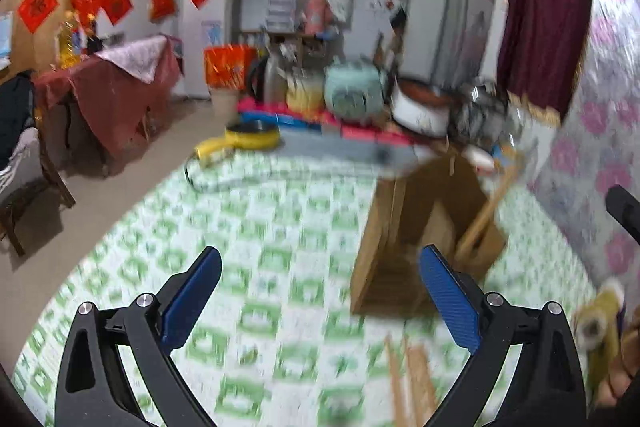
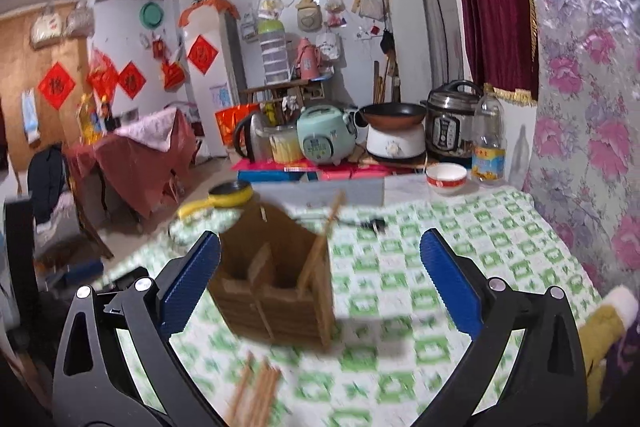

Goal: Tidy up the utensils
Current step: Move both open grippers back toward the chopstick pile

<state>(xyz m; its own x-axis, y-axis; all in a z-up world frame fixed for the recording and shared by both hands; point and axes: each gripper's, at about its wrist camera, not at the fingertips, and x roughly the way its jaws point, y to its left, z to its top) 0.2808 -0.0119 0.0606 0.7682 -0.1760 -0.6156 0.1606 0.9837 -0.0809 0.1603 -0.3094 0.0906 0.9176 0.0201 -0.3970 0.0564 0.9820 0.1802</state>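
Observation:
A brown cardboard utensil holder [image 2: 276, 283] with dividers stands on the green-checked tablecloth [image 2: 460, 251]. One wooden chopstick [image 2: 320, 247] leans in its right compartment. Loose wooden chopsticks [image 2: 256, 391] lie on the cloth in front of it. My right gripper [image 2: 320, 291] is open and empty, above the cloth just in front of the holder. In the left wrist view the holder [image 1: 420, 239] is ahead to the right with the chopstick [image 1: 484, 215] in it, and loose chopsticks [image 1: 412, 379] lie near my open, empty left gripper [image 1: 320, 299].
A yellow pan [image 2: 228, 197], a white and red bowl [image 2: 446, 179] and an oil bottle [image 2: 488, 139] sit at the table's far edge. Cookers and a kettle [image 2: 252, 137] stand behind. A flowered wall [image 2: 580, 107] bounds the right side.

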